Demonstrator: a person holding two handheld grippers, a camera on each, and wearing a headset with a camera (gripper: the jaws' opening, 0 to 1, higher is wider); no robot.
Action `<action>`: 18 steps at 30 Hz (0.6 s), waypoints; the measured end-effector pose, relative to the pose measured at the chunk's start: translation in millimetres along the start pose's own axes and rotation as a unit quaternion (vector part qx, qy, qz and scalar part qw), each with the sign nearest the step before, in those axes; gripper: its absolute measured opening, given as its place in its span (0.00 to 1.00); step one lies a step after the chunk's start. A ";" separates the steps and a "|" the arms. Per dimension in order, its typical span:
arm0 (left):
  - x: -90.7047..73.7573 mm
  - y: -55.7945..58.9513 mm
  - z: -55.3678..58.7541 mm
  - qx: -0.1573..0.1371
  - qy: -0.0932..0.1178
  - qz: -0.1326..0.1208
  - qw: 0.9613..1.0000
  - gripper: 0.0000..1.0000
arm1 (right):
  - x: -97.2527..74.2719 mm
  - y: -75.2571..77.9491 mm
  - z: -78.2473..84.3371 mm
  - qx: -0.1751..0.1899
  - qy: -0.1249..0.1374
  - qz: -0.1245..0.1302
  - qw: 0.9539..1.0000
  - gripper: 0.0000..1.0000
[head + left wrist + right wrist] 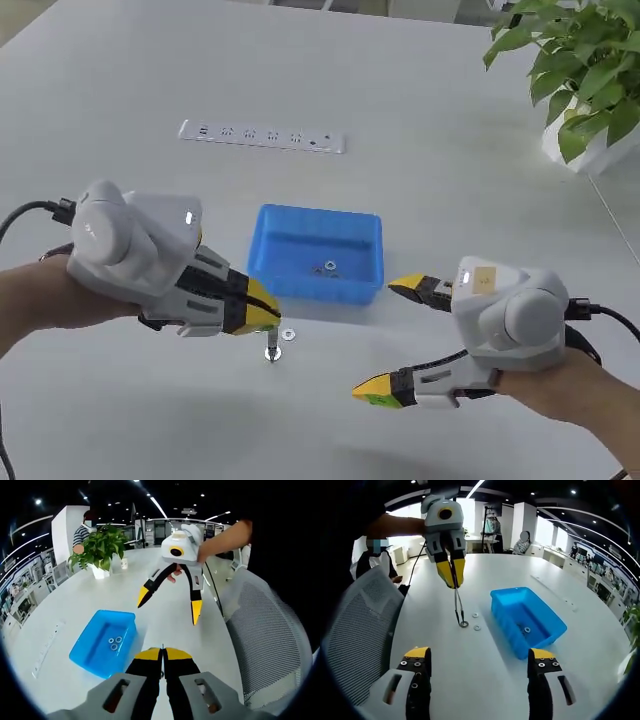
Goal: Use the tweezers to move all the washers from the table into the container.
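In the head view, the left claw point(262, 318) is squeezed shut on the tweezers point(272, 348), which poke down to the table point(150, 420) just under the claw's tip. The claw grips them tight so the thin tool cannot slip. A washer point(289, 333) lies on the table right beside the tweezers' tip. The blue container point(310, 292) sits just past the left claw, near enough for a short trip, and a few washers point(325, 267) are already inside it. The right claw point(388, 340) is spread wide and holds nothing. It hovers off to the side of the container, I think to keep out of the way. In the left gripper view, the left claw's two jaws press together with only a thin bit of the tweezers between them. The container is ahead of this claw and off to one side, and the wide right claw hangs across from it. In the right gripper view, the tweezers hang down from the left claw and their tip meets a washer on the table. I cannot tell if it is pinched yet. Two more washers lie between that tip and the container. So the job looks partly done, with some washers not yet moved.
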State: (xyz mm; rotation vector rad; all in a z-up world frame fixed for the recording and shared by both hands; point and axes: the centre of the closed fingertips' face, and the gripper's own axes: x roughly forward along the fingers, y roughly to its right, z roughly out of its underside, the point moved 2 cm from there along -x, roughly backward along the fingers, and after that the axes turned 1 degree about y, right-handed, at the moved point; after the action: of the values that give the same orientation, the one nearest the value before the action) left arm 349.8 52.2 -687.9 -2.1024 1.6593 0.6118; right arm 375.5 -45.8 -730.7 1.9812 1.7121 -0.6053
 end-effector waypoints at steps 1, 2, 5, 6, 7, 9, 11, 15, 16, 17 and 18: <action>-0.1 -0.1 0.1 0.000 -0.001 0.000 1.000 0.04 | 1.9 -2.1 -1.9 -0.002 0.003 -0.006 1.000 0.73; -0.1 0.0 0.2 0.001 -0.001 0.002 1.000 0.04 | 5.3 -5.3 -4.9 -0.005 0.006 -0.015 1.000 0.70; 0.2 0.9 0.1 0.004 -0.002 0.006 1.000 0.04 | 12.3 -8.3 -10.7 -0.015 0.010 -0.024 1.000 0.64; 0.3 0.9 0.0 0.004 -0.002 0.007 1.000 0.04 | 16.2 -10.0 -14.2 -0.020 0.014 -0.030 0.999 0.62; 0.4 0.8 0.0 0.003 -0.002 0.007 1.000 0.04 | 18.9 -11.1 -16.7 -0.022 0.016 -0.034 0.999 0.60; 0.5 0.8 -0.1 0.003 -0.003 0.010 1.000 0.04 | 25.7 -15.3 -22.7 -0.027 0.022 -0.048 0.998 0.56; 0.5 0.8 -0.1 0.003 -0.005 0.013 1.000 0.04 | 33.1 -19.0 -26.4 -0.030 0.024 -0.062 0.997 0.51; 0.2 1.2 0.0 0.004 -0.008 0.019 1.000 0.04 | 45.2 -23.3 -33.1 -0.039 0.027 -0.076 0.996 0.44; 0.1 1.1 0.0 0.005 -0.009 0.020 1.000 0.04 | 47.4 -24.2 -34.6 -0.039 0.028 -0.080 0.996 0.42; -0.2 1.1 0.2 0.005 -0.011 0.021 1.000 0.04 | 50.6 -25.5 -36.3 -0.043 0.027 -0.085 0.995 0.41; -0.3 0.9 0.3 0.005 -0.012 0.021 1.000 0.04 | 52.8 -26.1 -36.8 -0.047 0.026 -0.088 0.995 0.39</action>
State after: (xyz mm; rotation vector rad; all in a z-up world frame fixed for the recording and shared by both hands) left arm 348.8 52.5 -688.0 -2.0496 1.6952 0.6367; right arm 358.0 21.3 -733.9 1.8082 1.9251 -0.5250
